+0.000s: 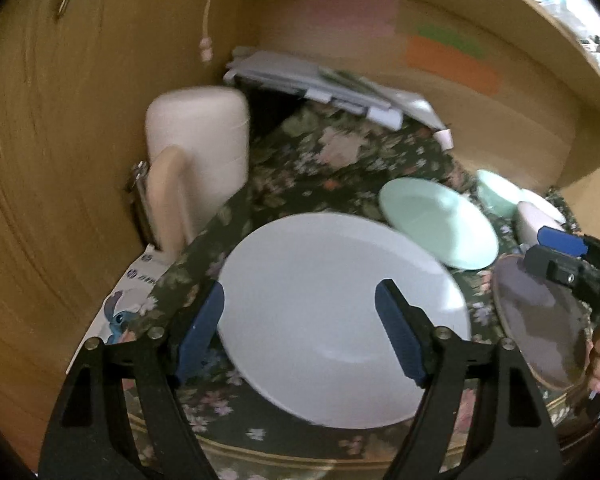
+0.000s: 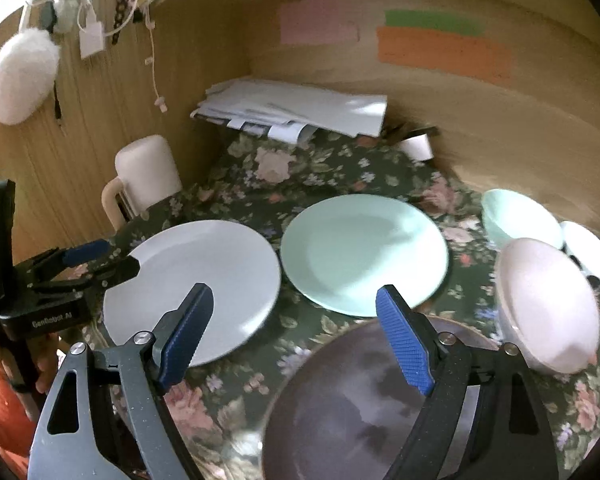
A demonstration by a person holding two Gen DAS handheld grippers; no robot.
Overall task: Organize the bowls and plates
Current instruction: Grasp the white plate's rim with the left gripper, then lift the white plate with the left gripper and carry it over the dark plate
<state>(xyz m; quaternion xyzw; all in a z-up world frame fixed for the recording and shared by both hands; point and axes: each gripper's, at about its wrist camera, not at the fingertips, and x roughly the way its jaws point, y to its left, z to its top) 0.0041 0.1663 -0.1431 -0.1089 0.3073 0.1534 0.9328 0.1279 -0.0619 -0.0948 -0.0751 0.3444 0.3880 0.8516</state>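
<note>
A white plate [image 1: 332,320] [image 2: 204,280] lies on the floral cloth. My left gripper [image 1: 300,332] is open and hovers over it, holding nothing; it also shows at the left of the right wrist view [image 2: 100,258]. A mint plate [image 1: 436,228] [image 2: 364,252] lies to the right of the white one. A dark glossy plate [image 1: 540,320] [image 2: 360,408] lies at the front right. My right gripper [image 2: 296,336] is open above the dark plate's far edge and is empty. A mint bowl [image 2: 516,216], a pink bowl [image 2: 548,304] and a white bowl [image 2: 592,252] stand at the right.
A cream mug [image 1: 196,152] [image 2: 144,176] stands at the back left by the wooden wall. A stack of papers [image 1: 324,84] [image 2: 296,108] lies at the back. A small white cup [image 2: 418,146] is at the back right. Wooden walls close in the left and back.
</note>
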